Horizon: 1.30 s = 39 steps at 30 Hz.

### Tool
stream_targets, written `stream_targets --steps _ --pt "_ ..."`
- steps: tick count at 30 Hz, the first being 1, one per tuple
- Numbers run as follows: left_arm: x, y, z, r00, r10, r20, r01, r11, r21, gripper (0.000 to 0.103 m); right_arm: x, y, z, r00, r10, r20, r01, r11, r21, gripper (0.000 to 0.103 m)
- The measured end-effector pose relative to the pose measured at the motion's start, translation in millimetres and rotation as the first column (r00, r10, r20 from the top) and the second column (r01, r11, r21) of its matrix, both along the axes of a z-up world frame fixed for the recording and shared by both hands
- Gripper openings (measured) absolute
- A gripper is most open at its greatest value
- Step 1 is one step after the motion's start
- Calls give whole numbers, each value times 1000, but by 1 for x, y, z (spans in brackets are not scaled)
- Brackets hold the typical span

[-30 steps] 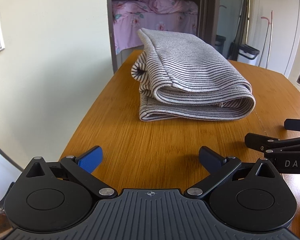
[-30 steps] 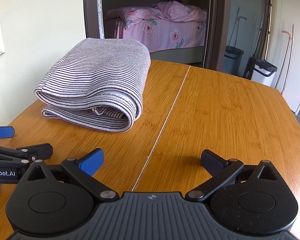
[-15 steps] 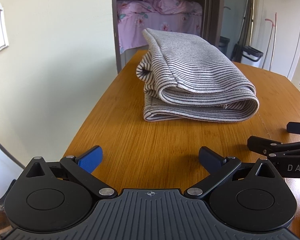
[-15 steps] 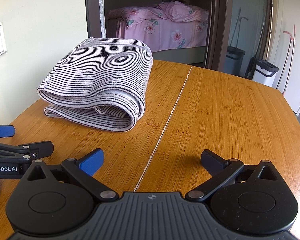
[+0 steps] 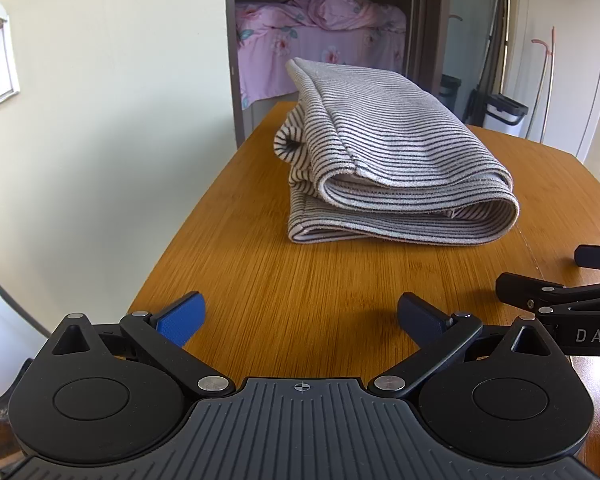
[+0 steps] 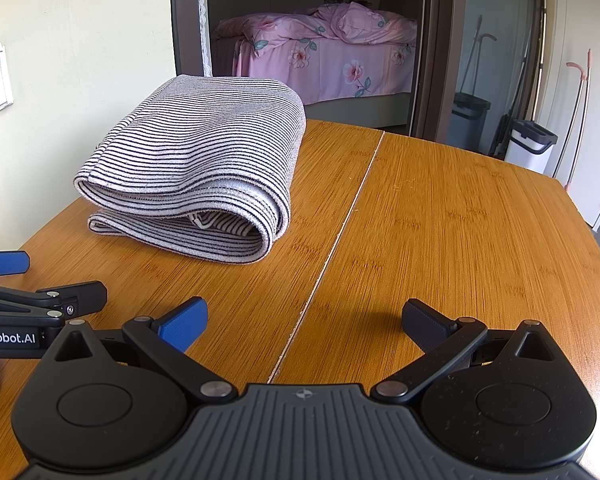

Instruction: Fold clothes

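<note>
Now my left gripper (image 5: 300,316) hangs released, jaws spread over bare wood, and my right gripper (image 6: 304,318) beside it gapes empty likewise. Ahead of both, apart from them, the folded grey-and-black striped knit garment (image 6: 196,164) lies on the honey-coloured wooden table (image 6: 440,220), near its left edge.

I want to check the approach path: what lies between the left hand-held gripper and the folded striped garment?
Only bare wooden table lies between the left hand-held gripper and the striped garment; the left wrist view shows it.
</note>
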<state>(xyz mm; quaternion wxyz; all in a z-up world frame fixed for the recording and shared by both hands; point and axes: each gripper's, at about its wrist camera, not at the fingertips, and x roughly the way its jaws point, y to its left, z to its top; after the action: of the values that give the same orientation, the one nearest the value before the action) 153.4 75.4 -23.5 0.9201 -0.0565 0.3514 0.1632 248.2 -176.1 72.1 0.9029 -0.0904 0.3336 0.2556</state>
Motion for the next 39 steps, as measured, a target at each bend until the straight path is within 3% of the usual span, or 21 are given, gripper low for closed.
stream_targets --steps 39 --pt "0 -1 -2 1000 3 4 -3 1000 3 103 0 0 0 1000 0 0 0 1000 0 103"
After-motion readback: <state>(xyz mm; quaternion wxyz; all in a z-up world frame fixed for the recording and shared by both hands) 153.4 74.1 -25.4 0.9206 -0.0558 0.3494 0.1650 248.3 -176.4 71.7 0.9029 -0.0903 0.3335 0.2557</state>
